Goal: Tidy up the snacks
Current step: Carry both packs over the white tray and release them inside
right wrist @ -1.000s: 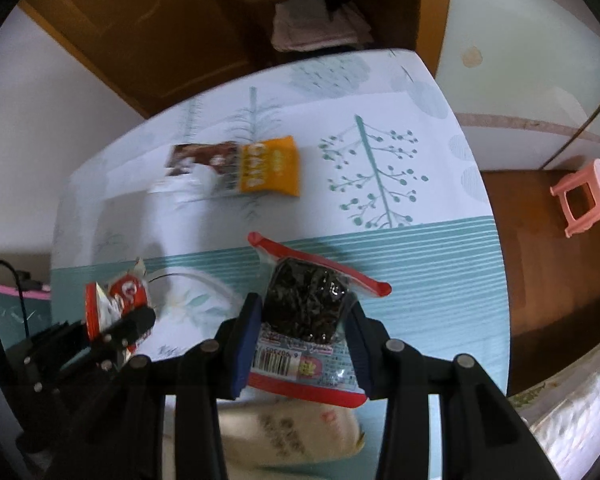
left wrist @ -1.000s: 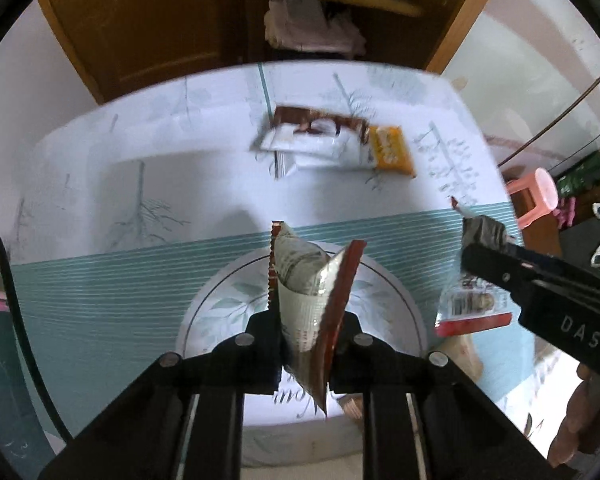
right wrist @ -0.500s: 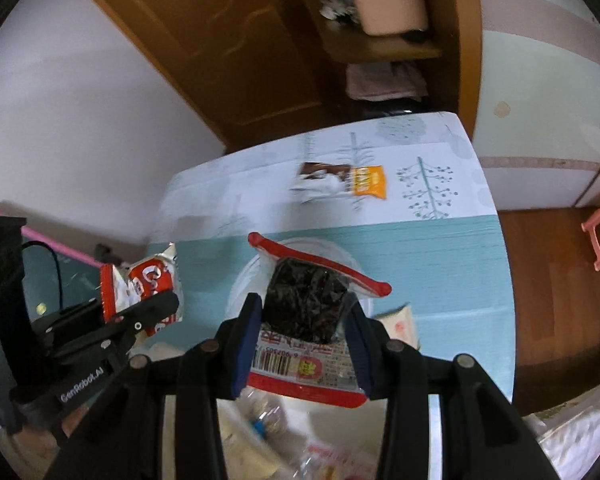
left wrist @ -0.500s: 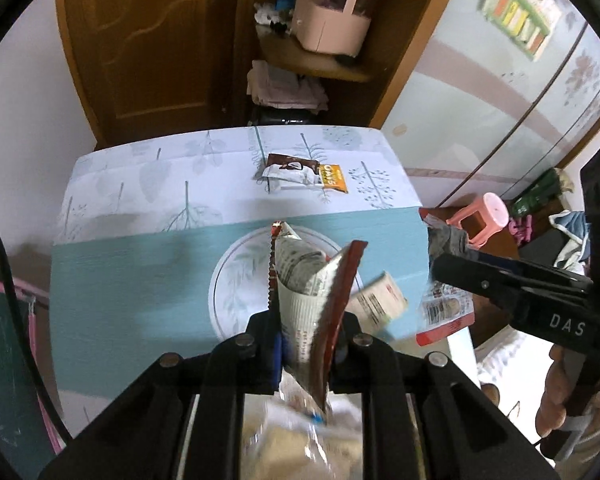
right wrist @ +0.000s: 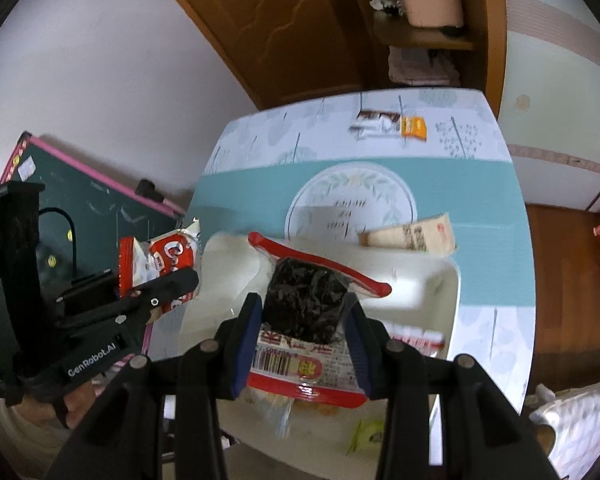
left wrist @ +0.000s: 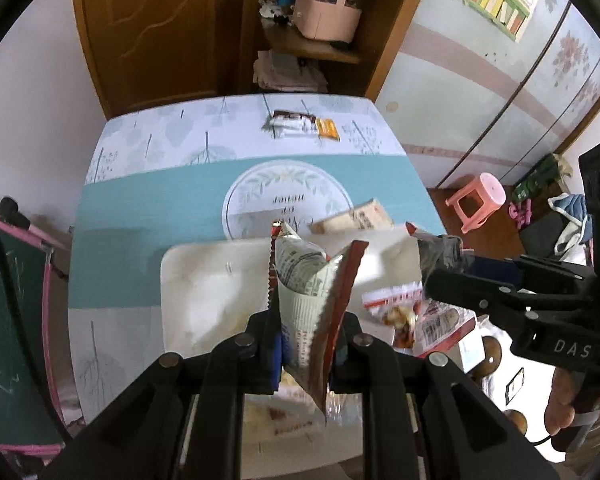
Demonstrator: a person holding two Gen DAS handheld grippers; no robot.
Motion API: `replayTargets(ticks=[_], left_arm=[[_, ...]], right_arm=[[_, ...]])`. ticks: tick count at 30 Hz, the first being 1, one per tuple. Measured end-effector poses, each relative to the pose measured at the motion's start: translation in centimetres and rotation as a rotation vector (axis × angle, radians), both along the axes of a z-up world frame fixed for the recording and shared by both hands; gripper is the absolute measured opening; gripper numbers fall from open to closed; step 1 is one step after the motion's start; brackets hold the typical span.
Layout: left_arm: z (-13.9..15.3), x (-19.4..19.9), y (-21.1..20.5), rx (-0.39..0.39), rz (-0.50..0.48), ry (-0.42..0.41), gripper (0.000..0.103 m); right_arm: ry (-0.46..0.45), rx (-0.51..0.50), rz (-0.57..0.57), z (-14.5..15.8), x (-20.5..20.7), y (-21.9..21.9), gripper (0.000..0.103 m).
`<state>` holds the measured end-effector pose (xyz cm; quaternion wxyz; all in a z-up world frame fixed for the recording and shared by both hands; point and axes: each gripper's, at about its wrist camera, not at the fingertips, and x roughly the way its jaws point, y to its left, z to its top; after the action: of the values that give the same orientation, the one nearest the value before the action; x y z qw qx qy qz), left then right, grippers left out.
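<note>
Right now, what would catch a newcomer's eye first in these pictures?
Two black grippers hang above a cream tray, each clamped on a snack. The left gripper pinches a crumpled red-and-white packet; the right gripper grips a red-edged clear pouch of dark seaweed. Far across the teal-striped tablecloth lies a small row of packets.

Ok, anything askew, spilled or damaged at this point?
Nothing spilled or torn. The tan packet lies on the tablecloth just outside the white tray, and two packets sit alone at the far end.
</note>
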<state>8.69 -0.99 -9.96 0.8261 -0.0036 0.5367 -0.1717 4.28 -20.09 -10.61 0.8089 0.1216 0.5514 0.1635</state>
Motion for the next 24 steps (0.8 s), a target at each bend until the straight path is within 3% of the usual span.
replayTargets(ticks=[7, 9, 11, 12, 24], left_arm=[[-1.4, -1.3, 0.4, 0.021, 0.028, 0.039, 0.017], [-1.6, -1.6, 0.4, 0.024, 0.032, 0.044, 0.035], [-1.6, -1.9, 0.6, 0.03, 0.053, 0.043, 0.074], [-1.5, -2.1, 0.8, 0.029, 0.072, 0.036, 0.079], [-1.2, -1.9, 1.5, -0.002, 0.124, 0.061, 0.08]], right_arm=[[0.039, -0.035, 0.005, -1.4, -2.1, 0.5, 0.042], [0.035, -0.043, -0.003, -1.4, -2.4, 0.6, 0.042], [0.032, -0.062, -0.011, -1.2, -2.6, 0.6, 0.043], [0.031, -0.064, -0.017, -1.1, -2.7, 0.6, 0.044], [0.028, -0.037, -0.044, -0.7, -3.3, -0.2, 0.047]])
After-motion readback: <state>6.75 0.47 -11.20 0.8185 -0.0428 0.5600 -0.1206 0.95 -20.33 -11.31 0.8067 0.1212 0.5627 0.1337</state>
